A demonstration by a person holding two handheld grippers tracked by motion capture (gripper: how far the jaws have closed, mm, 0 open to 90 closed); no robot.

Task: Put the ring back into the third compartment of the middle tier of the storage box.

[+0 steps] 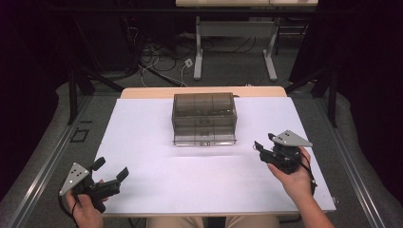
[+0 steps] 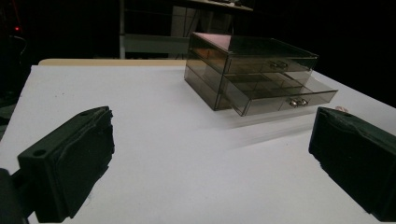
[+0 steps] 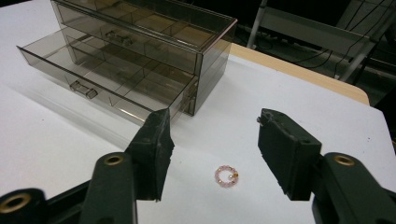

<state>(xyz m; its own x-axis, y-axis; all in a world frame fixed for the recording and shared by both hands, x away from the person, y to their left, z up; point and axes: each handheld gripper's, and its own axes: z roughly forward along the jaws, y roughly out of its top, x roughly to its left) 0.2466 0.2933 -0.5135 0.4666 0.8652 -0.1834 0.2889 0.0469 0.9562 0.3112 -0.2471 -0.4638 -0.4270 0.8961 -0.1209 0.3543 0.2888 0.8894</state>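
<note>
Beaded ring [image 3: 226,176], pink with a few pale and gold beads, flat on the white worktop [image 3: 42,149], between the two black jaws of the right gripper [image 3: 212,154] in the right gripper view, nearer the camera than the jaw tips and touched by neither pad. Right gripper half parted, nothing grasped, jaws clear of the ring on both sides. Smoky clear drawer box [image 1: 204,118] standing toward the far middle of the worktop in the high view, two tiers, lower drawer [image 3: 105,88] pulled partway out, small clear handle on its front, dividers visible inside, compartments apparently bare as far as can be told. Ring just off the near right corner of the box, apart from it. In the high view, right gripper [image 1: 263,148] held low over the right part of the worktop by the right hand [image 1: 294,178], grey three-cornered plate on top, jaws aimed toward the box. Left gripper [image 1: 110,169] at the near left corner of the worktop, gripped by the left hand [image 1: 85,206], jaws spread wide and released, nothing between them; same wide gap in the left gripper view [image 2: 210,154], box seen beyond across bare white surface. Ring too small to make out in the high view.
</note>
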